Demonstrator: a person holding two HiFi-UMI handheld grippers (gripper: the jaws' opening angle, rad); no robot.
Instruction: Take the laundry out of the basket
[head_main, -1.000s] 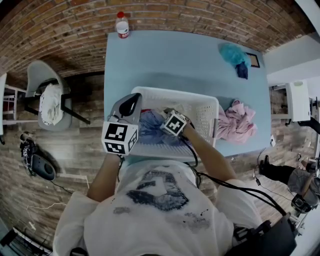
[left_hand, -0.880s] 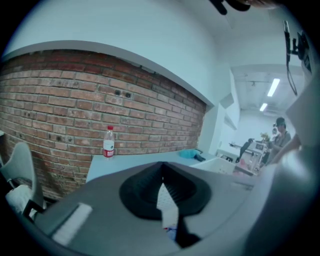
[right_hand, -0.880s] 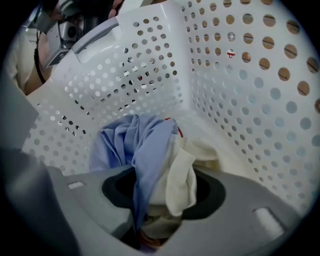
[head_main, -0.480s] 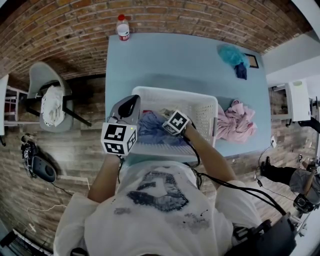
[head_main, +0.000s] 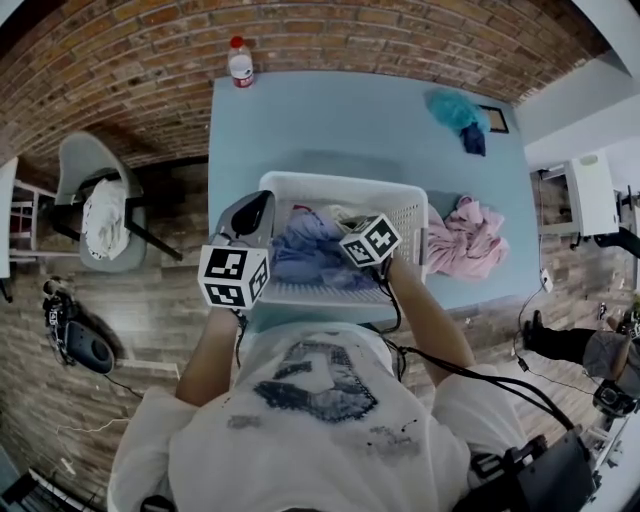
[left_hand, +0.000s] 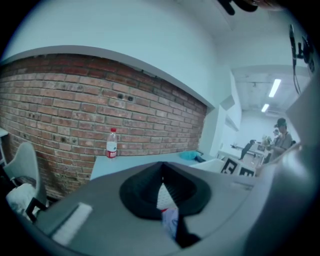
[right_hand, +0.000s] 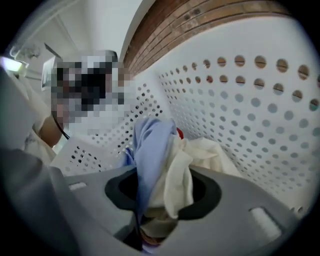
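Your right gripper (right_hand: 159, 202): jaws just closed, now pinching light-blue and cream garments (right_hand: 152, 150) inside the white perforated plastic basket (head_main: 340, 182) on the pale-blue worktop (head_main: 350, 110); presumably gripped for lifting out. Left gripper (left_hand: 161, 169): jaws pressed together, empty, at the basket's left rim.

Far half of the desk (head_main: 350, 115) was bare and open to pass. Bottle (head_main: 239, 62) stood at the far left corner, teal cloth (head_main: 455, 108) far right. Basket (head_main: 340, 184) filled the near middle; its holed walls shut in the laundry (head_main: 305, 245), open from above only. Left gripper (head_main: 265, 200) hung over its left rim. Pink clothes (head_main: 465, 240) lay just right of the basket. Chair (head_main: 95, 200) stood left of the desk, apart from it.
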